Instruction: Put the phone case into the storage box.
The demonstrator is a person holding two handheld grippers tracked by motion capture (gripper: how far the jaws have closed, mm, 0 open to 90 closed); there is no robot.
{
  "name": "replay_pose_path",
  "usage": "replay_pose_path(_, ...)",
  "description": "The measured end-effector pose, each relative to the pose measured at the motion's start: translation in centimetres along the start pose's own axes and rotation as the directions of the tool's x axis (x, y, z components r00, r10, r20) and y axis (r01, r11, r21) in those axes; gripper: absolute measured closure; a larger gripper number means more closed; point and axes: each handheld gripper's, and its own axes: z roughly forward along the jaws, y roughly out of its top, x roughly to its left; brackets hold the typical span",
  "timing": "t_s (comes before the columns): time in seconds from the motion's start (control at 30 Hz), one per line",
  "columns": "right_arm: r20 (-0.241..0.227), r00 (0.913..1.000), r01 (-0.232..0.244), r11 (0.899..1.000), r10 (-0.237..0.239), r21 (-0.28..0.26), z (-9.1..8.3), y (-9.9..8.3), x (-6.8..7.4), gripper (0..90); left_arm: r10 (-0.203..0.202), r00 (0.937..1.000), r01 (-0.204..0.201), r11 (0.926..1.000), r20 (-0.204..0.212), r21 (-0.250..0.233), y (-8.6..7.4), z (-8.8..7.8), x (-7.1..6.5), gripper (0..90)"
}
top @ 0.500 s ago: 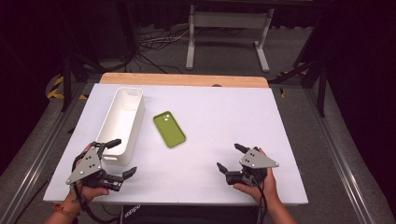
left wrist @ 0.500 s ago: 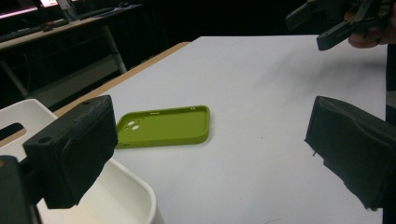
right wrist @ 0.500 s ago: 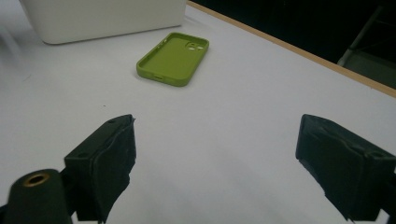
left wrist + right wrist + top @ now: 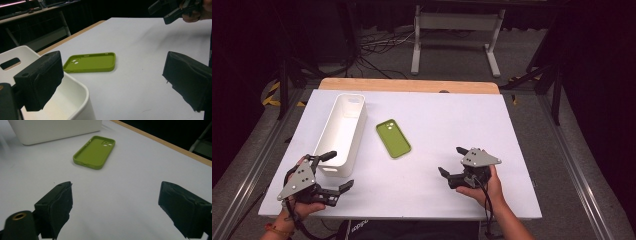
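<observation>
A: Where does the green phone case [image 4: 393, 138] lie?
B: Flat on the white table [image 4: 452, 115], hollow side up, a little left of the middle, just right of the long white bin [image 4: 341, 134] and clear of it.
A: And the left gripper [image 4: 333, 172]?
B: At the near left corner, by the bin's near end, jaws spread wide with nothing between them.
A: The right gripper [image 4: 451, 160]?
B: Near right, well apart from the case, jaws wide open too and empty, pointing left towards the case.
</observation>
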Motion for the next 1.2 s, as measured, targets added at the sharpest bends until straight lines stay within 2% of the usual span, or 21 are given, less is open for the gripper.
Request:
replay_pose_path(0.17, -0.001, 1.0, -0.004, 1.0, 0.004, 0.015, 0.8, 1.7, -0.3, 13.0, 0.008, 0.9999, -0.007, 0.9999, -0.011, 0.01, -0.2, 0.0, -0.1, 3.9)
replay_pose_path(0.27, -0.006, 1.0, 0.006, 0.999, -0.005, 0.042, 2.0, 3.2, -0.6, 13.1, 0.005, 1.0, -0.005, 1.0, -0.007, 0.008, -0.3, 0.0, -0.1, 3.9)
replay_pose_path(0.33, -0.034, 0.9994, 0.002, 0.998, 0.0, 0.062, 2.8, 4.1, -0.8, 13.1, 0.004, 1.0, -0.004, 0.9999, -0.008, 0.012, -0.3, 0.1, -0.2, 4.0)
replay_pose_path(0.43, -0.035, 0.9993, 0.013, 0.996, -0.01, 0.091, 3.9, 5.1, -1.0, 13.2, 0.007, 1.0, -0.007, 0.9999, -0.004, 0.014, -0.2, 0.2, -0.1, 4.0)
replay_pose_path(0.57, -0.091, 0.9958, 0.006, 0.988, 0.009, 0.155, 6.5, 7.6, -1.8, 15.4, 0.003, 1.0, -0.003, 0.9998, -0.003, 0.018, -0.3, 0.2, 0.1, 3.9)
replay_pose_path(0.63, -0.091, 0.9957, 0.0, 0.987, 0.015, 0.162, 7.8, 8.7, -2.0, 15.8, -0.006, 1.0, 0.006, 0.9998, 0.0, 0.018, -0.5, 0.1, 0.0, 3.9)
replay_pose_path(0.7, -0.117, 0.9926, -0.008, 0.98, 0.032, 0.198, 9.2, 9.7, -2.1, 15.8, 0.011, 0.9999, -0.011, 0.9997, -0.006, 0.022, -0.5, 0.0, -0.1, 3.9)
replay_pose_path(0.77, -0.105, 0.9943, 0.008, 0.978, 0.014, 0.211, 10.6, 10.5, -1.9, 18.1, 0.009, 1.0, -0.009, 0.9998, -0.003, 0.02, -0.5, -0.2, -0.1, 3.9)
replay_pose_path(0.8, -0.114, 0.9935, 0.028, 0.97, -0.001, 0.241, 11.5, 10.9, -1.9, 18.1, 0.002, 1.0, -0.002, 0.9998, -0.002, 0.02, -0.5, -0.2, -0.1, 3.8)
replay_pose_path(0.87, -0.113, 0.9936, 0.027, 0.965, 0.002, 0.262, 12.8, 11.5, -1.7, 19.2, -0.002, 1.0, 0.002, 0.9998, 0.0, 0.022, -0.6, -0.1, 0.0, 3.7)
replay_pose_path(1.03, -0.124, 0.9921, 0.063, 0.939, -0.022, 0.337, 16.1, 12.5, -1.3, 23.8, 0.002, 1.0, -0.002, 0.9996, 0.003, 0.028, -0.6, -0.1, -0.1, 3.7)
replay_pose_path(1.07, -0.124, 0.9921, 0.063, 0.939, -0.022, 0.337, 16.1, 12.5, -1.3, 23.8, -0.001, 1.0, 0.001, 0.9998, 0.008, 0.021, -0.7, -0.2, -0.1, 3.7)
replay_pose_path(1.17, -0.111, 0.9925, 0.09, 0.917, -0.051, 0.387, 18.0, 12.7, -1.2, 25.0, 0.004, 0.9999, -0.004, 0.9995, 0.013, 0.031, -0.7, -0.3, -0.1, 3.7)
replay_pose_path(1.2, -0.112, 0.9929, 0.082, 0.908, -0.039, 0.411, 19.1, 12.7, -1.4, 26.1, 0.005, 0.9999, -0.005, 0.9995, 0.011, 0.032, -0.7, -0.3, -0.1, 3.7)
